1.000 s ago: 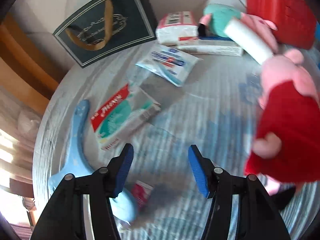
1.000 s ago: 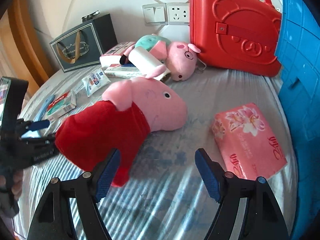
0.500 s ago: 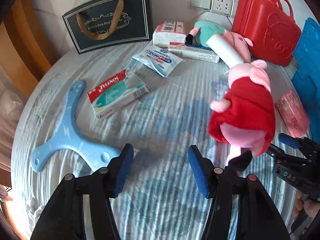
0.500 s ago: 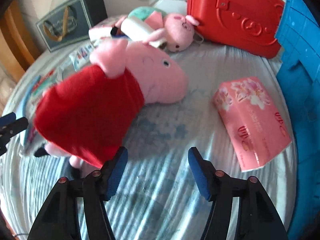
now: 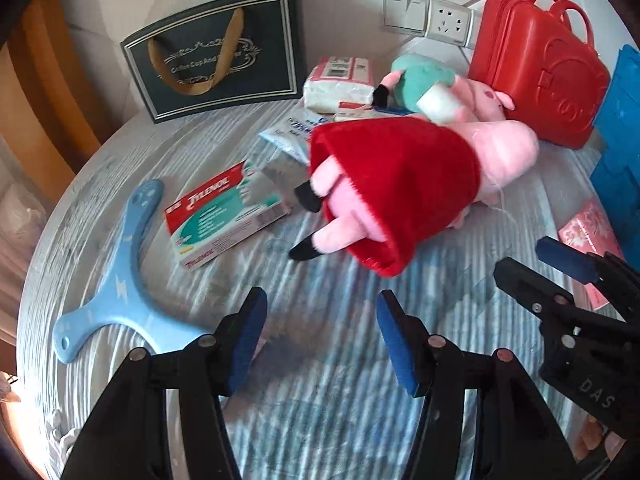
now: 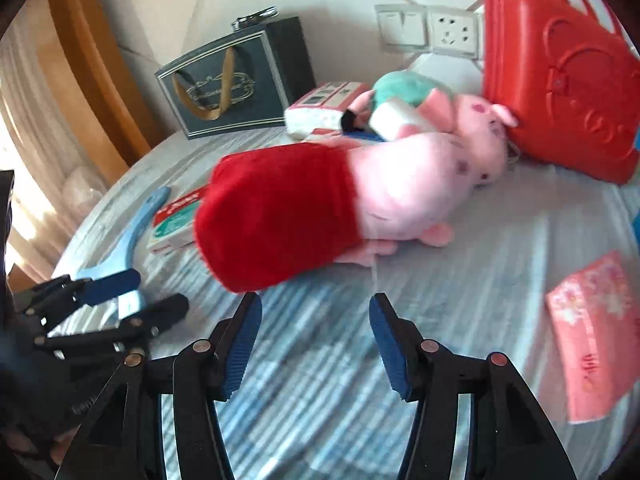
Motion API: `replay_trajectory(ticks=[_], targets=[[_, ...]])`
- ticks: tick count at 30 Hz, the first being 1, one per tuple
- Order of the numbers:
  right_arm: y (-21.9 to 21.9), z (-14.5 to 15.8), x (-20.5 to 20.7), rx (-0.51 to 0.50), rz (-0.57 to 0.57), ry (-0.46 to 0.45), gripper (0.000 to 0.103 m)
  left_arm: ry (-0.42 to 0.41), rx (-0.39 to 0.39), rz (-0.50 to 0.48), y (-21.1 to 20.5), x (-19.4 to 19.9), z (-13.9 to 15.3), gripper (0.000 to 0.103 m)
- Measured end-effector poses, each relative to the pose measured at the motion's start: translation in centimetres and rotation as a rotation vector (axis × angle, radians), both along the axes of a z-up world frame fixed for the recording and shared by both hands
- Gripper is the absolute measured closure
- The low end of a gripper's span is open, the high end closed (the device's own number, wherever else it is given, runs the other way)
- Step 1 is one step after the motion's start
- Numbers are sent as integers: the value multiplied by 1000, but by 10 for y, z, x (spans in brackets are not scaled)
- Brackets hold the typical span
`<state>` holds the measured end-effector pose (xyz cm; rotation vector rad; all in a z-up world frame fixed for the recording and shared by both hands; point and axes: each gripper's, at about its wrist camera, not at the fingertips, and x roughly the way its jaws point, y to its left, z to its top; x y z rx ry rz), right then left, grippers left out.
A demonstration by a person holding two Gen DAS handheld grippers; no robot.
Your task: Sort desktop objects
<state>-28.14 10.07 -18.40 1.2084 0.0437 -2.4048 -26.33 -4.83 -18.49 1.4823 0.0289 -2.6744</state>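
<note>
A pink pig plush in a red dress point(image 5: 400, 188) lies on its side mid-table, head toward the back right; it also shows in the right wrist view point(image 6: 320, 208). My left gripper point(image 5: 318, 336) is open and empty, in front of the plush's feet. My right gripper point(image 6: 314, 344) is open and empty, just in front of the red dress. A red-and-green medicine box point(image 5: 224, 216) and a light blue boomerang toy point(image 5: 116, 280) lie to the left. A smaller pig plush in teal point(image 5: 436, 88) lies behind.
A dark gift bag point(image 5: 216, 52) stands at the back left. A red plastic case point(image 5: 536, 68) stands at the back right, blue crate point(image 5: 620, 152) beside it. A pink tissue pack point(image 6: 596, 332) lies at the right. White tissue packs point(image 5: 340, 80) and a wipes pouch point(image 5: 292, 132) lie behind.
The red-dress plush has swung round and lies closer to the smaller pig. Both grippers have pulled back and stay open. The right gripper now points further left.
</note>
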Motion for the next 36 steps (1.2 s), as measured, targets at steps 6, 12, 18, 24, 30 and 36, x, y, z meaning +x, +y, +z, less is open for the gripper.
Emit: replay_trajectory(ticks=[6,12,18,24,30,36], targets=[[56,13,-21,25,-128,29,17,30,-5,-48,28,-39,0,42],[50,16,-59,-50,-118,41,6,12,21,-65,25,-70,-14,37],[25,5,-99,-65,-98,41,16,33,55,-92,19,-82,-19,32],[17,-5,-127,-136,-83,30,32,52,65,-102,17,-91,-24,28],[12,7,-109,-96,-59,95,42,87,78,-126,18,-82,-9,51],[32,55,-71,-135,-91,175,43,196,58,-175,31,-43,50,51]])
